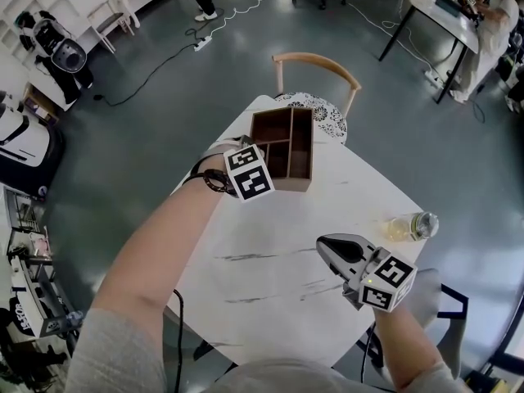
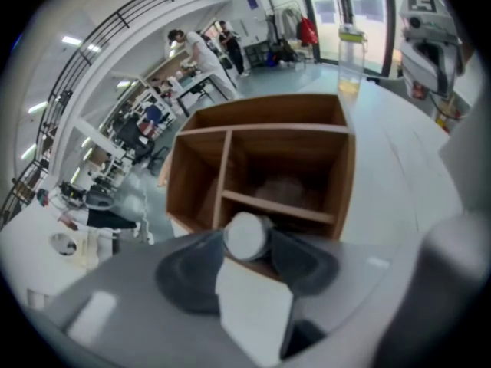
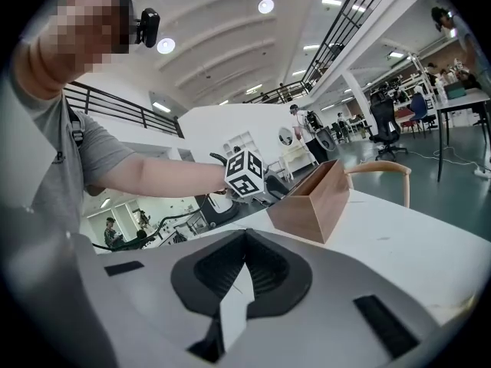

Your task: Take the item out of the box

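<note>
Item: white cylinder (image 2: 245, 236), at near wall of box (image 2: 265, 167), between the spread jaws of your left hand-held gripper (image 2: 247, 245). Close squarely on it, then lift straight. Right hand-held gripper (image 3: 245, 240): pressed together, empty.

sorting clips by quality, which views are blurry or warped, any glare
Left gripper view: soft all over, including the white item near the lens; box edges bowed by the wide lens. Right gripper view: sharp, ceiling lights blown out, mosaic patch top left. Head view: sharp, straight lines curve at the rims, table bright, no hard glare.
</note>
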Available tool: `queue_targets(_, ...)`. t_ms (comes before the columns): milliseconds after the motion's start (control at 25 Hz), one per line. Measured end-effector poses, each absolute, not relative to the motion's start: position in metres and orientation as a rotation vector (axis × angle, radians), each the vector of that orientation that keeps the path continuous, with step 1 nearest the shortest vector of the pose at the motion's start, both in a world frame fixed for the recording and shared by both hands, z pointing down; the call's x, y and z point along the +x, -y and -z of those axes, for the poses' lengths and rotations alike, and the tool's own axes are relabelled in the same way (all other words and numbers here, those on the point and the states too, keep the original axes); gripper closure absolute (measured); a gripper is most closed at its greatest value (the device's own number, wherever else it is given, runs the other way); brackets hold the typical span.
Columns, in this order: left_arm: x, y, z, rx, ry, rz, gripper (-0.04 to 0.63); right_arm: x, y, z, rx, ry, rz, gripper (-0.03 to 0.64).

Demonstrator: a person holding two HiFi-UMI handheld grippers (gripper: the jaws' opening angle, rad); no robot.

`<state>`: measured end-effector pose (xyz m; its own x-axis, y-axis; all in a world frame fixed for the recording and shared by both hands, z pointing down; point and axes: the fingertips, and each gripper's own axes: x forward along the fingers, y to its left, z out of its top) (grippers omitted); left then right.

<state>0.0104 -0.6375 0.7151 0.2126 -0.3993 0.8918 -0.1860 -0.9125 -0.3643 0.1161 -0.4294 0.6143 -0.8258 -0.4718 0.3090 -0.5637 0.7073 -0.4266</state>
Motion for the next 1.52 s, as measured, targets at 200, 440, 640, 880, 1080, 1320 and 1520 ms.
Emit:
queue_targets(200,0.010,0.640,-0.720,-2.223,-0.543,1.801,0.411,0.113,0.428,-0.617,0.833,2.739,-0.777,0.609)
queue_targets(440,0.011,0.641,-0.723,-2.237,-0.587,1.791,0.445,0.113,0.423,-0.617,0.837,2.738,-0.777,0.609)
queue_targets(640,0.010,0.641,-0.721,-2.240,-0.616,1.763,0.469,0.118,0.421,-0.613,0.857,2.732,-0.776,0.609)
queue_targets(880,0.010,0.641,-0.722,-2.230,-0.622,1.747,0.479,0.119,0.417,-0.607,0.878,2.734,-0.761,0.609)
queue_targets(1080,0.012,0.638,-0.715,-2.240,-0.648,1.708,0.482,0.128,0.413,-0.598,0.915,2.725,-0.743,0.609)
queue_targets(1320,0.011,0.638,-0.680,-2.226,-0.661,1.635,0.483,0.129,0.408,-0.582,0.954,2.714,-0.707,0.609)
queue_targets(1520,0.007,0.637,-0.633,-2.235,-0.700,1.546,0.486,0.128,0.412,-0.555,1.006,2.710,-0.651,0.609)
